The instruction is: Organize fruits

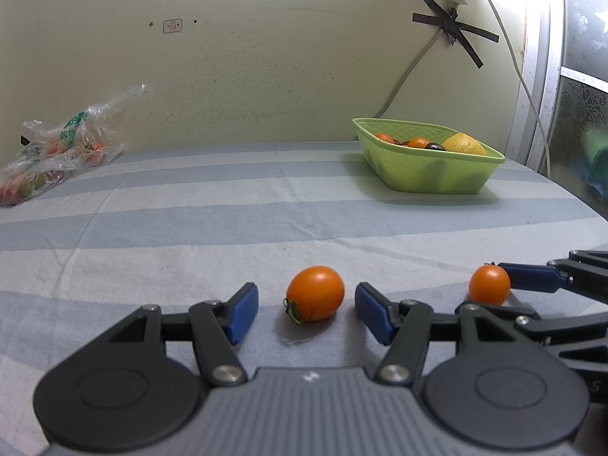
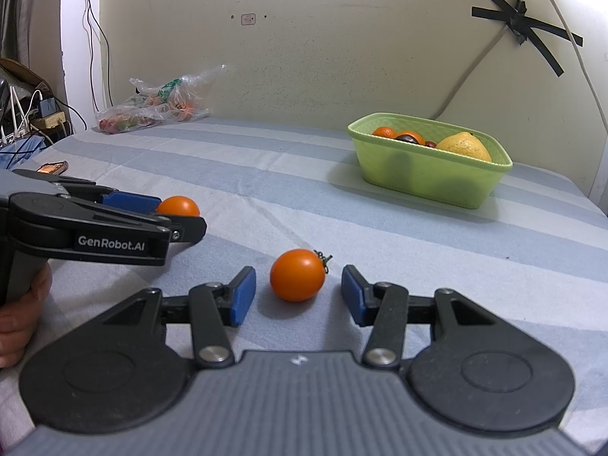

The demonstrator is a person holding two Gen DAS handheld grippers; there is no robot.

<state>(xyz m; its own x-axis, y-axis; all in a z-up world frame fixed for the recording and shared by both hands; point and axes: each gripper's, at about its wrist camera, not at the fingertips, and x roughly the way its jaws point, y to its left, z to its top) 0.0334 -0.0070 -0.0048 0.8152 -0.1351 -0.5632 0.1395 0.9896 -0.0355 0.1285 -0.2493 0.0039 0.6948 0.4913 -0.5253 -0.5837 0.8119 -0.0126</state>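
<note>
Nearest, left wrist view: left gripper (image 1: 307, 309), jaws apart, blue pads flanking an orange tomato (image 1: 315, 293) without touching it. The tomato lies on its side on the striped cloth (image 1: 190, 235), stem toward the camera.

Nearest, right wrist view: right gripper (image 2: 298, 294), jaws apart, pads either side of a second orange tomato (image 2: 297, 274), clear gaps on both sides, stem toward the far right.

Beside it, to the left in that view: the left gripper seen from the side, and a hand (image 2: 19, 315) on its handle.

Middle distance, right: green basket (image 1: 429, 159) on the cloth, well apart from both tomatoes, already holding a lemon (image 1: 464, 143), small orange fruits and a dark one.

Far left, against the wall: clear plastic bag (image 1: 57, 152) with more produce.

Risks, as judged:
- Both tomatoes are round and smooth; an off-centre closure could roll or squirt one out across the cloth.
- A hard squeeze could split the skin.
- The two grippers sit close together; moving both at once toward the basket could knock them together.
</note>
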